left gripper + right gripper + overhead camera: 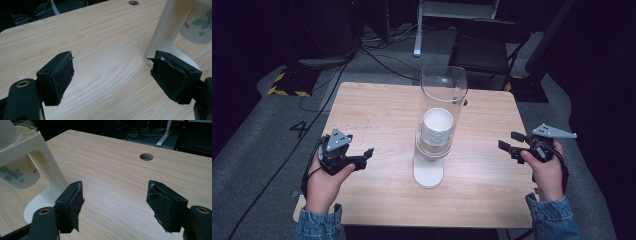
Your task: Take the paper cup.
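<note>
Bench (377,107), wooden: 1, with 1 round hole (146,157) in its top
Cup dispenser (438,127), cream stand with clear tube: 1
Paper cups with flower print (198,23): 1 seen hanging below the dispenser; how many are stacked above it cannot be told
Hand-held gripper: 2, a left hand-held gripper (362,156) and a right hand-held gripper (510,142)
Folding chair (489,47), black, behind the bench: 1

Wooden bench (377,110) with a cable hole (146,157); beyond it, a black folding chair (484,47), floor cables (382,60).
</note>
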A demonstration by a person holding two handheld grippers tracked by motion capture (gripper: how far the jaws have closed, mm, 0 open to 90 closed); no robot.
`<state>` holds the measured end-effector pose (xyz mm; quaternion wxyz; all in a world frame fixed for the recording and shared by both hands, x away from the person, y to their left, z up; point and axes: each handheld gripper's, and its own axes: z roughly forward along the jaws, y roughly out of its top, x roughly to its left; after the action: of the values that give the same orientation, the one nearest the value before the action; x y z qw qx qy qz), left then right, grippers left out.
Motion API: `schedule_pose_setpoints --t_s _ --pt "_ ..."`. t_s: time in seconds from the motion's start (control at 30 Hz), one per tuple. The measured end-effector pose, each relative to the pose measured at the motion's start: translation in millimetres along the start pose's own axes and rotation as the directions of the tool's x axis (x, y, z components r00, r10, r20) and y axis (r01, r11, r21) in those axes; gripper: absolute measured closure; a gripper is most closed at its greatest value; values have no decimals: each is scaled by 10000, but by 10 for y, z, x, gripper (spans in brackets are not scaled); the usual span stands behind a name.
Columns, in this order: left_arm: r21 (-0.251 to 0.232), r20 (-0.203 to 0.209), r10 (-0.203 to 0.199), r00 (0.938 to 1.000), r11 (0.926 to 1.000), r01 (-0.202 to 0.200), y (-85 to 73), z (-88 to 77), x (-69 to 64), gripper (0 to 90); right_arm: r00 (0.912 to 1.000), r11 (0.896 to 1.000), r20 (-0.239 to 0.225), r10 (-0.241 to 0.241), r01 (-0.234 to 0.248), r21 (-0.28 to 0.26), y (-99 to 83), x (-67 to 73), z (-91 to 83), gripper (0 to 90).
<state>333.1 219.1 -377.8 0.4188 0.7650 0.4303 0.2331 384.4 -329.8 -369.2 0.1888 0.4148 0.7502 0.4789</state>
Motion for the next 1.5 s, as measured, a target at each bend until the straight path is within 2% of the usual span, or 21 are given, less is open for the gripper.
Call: schedule_pose_setpoints --t_s 0.1,0.17,0.2,0.23,0.27,0.4,0.6,0.77,0.9,1.1,1.3,1.37,1.43,1.5 --pt "-19 49 82 10000 10000 -82 8 -10 -12 183 9998 9999 -163 -109 110 31 16 64 10 301" --pt "-25 52 100 9999 9999 -100 9 -9 -11 183 9983 10000 -572 -58 56 -38 30 125 37 298" --pt "-26 65 99 9999 9999 -99 10 -7 -11 183 9983 10000 -572 -58 56 -38 30 125 37 298" --pt "-23 107 89 9999 10000 -89 7 -2 -14 183 9959 9998 -878 -205 197 -104 60 207 60 297" --pt "-23 107 89 9999 10000 -89 7 -2 -14 183 9959 9998 -878 -205 197 -104 60 207 60 297" --pt "-41 129 126 9998 9999 -126 14 10 -36 183 9898 9983 -1307 -570 551 -180 109 359 108 295" --pt "96 261 276 9993 9996 -279 13 50 -58 183 9767 9973 -2021 -728 716 -136 143 550 240 291" --pt "103 322 259 9991 9996 -262 10 54 -58 183 9668 9955 -2390 -906 946 55 151 705 367 281" --pt "94 349 194 9992 9998 -197 4 57 -52 183 9484 9944 -3018 -971 1052 109 149 848 483 258" --pt "89 354 223 9991 9997 -226 2 66 -60 183 9349 9894 -3306 -1287 1438 217 126 1026 634 208" --pt "153 383 201 9991 9997 -207 -9 83 -54 183 9291 9888 -3422 -1403 1493 -2 110 1151 738 160" --pt "175 397 215 9990 9996 -222 -9 85 -53 183 9316 9906 -3390 -1310 1363 -83 99 1190 787 155" --pt "153 411 213 9989 9996 -220 -9 86 -56 183 9239 9898 -3587 -1331 1422 -9 87 1224 837 156" --pt "149 409 205 9990 9997 -211 -9 85 -55 183 9197 9886 -3673 -1384 1503 38 78 1252 878 155"
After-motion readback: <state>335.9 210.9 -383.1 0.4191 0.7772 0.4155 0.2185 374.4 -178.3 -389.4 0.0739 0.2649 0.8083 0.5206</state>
